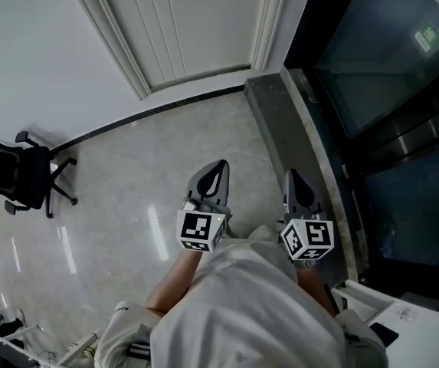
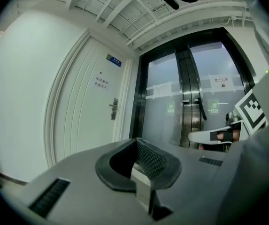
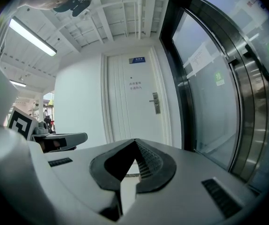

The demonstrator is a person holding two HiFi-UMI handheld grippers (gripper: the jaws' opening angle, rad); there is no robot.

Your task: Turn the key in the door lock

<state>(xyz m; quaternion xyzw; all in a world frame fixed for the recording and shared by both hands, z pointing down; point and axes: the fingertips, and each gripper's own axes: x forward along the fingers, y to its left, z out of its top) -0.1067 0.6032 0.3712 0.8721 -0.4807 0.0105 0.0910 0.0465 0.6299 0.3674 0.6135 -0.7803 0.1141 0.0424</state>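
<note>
Left gripper (image 1: pixel 220 167) and right gripper (image 1: pixel 291 177) are grey, tapering to points, with black ribbed pads (image 2: pixel 149 159); behind each, a white cube (image 1: pixel 201 230) bearing black square markers; behind those, a pale garment (image 1: pixel 242 313).

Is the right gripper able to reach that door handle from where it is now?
Probably not yet: the right gripper, jaws shut and empty, is well short of the door handle. Nothing stands between them, only bare floor.
</note>
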